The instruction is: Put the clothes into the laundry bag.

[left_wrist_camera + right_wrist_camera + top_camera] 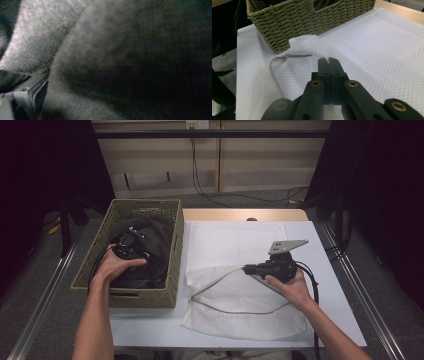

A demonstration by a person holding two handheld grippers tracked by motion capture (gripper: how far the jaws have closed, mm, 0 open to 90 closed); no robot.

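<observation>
Though pinched, white mesh bag (pixel 240 305)

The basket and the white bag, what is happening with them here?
A person works with two grippers. The left gripper is down in the basket, pressed into dark clothes. The right gripper has its jaws shut on the open edge of the mesh bag, which lies on the table.

The left gripper (pixel 131 245) sits at the middle left of the high view, its jaws hidden. The right gripper (pixel 328 62), at middle right, has its jaws pressed together.
</observation>
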